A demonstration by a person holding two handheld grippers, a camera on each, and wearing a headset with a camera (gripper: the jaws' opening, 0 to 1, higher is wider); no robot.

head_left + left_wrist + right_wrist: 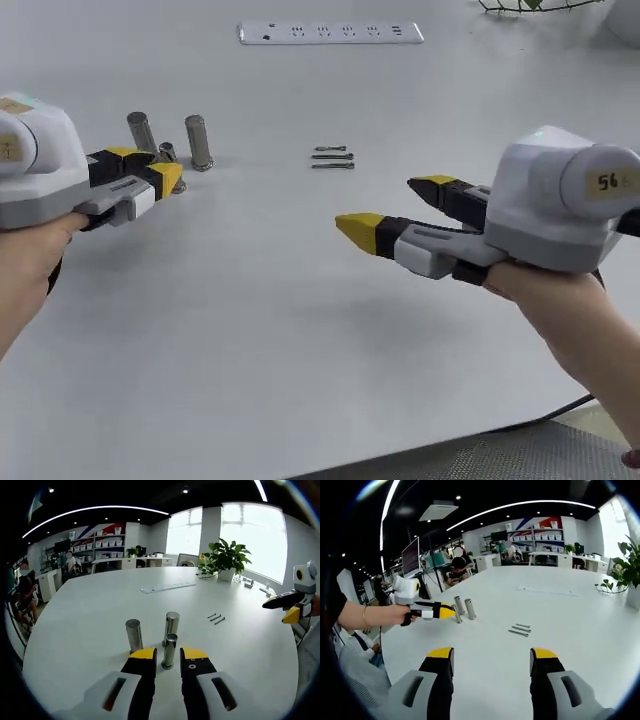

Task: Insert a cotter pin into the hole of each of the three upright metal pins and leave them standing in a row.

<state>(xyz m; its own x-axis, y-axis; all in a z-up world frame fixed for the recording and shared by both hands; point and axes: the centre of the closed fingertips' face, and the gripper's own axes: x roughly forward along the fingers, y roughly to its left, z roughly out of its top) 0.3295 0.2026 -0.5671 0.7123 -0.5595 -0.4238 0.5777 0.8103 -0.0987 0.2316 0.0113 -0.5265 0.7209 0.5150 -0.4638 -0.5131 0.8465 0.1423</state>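
Three upright metal pins stand at the left of the white table: a tall one [142, 133], another tall one [198, 140], and a shorter one [168, 152] half hidden behind my left gripper [145, 165]. In the left gripper view the short pin [170, 650] stands between the open yellow tips of the left gripper [169, 655], with small gaps on both sides; the other two pins [133, 635] [172, 625] stand just beyond. Three cotter pins [332, 157] [521, 629] lie loose mid-table. My right gripper [395, 205] [492, 655] hovers open and empty, short of the cotter pins.
A white power strip [330, 33] lies at the far edge of the table [250, 330]. A potted plant [225, 560] stands at the table's far side. People sit at desks in the office behind [455, 567].
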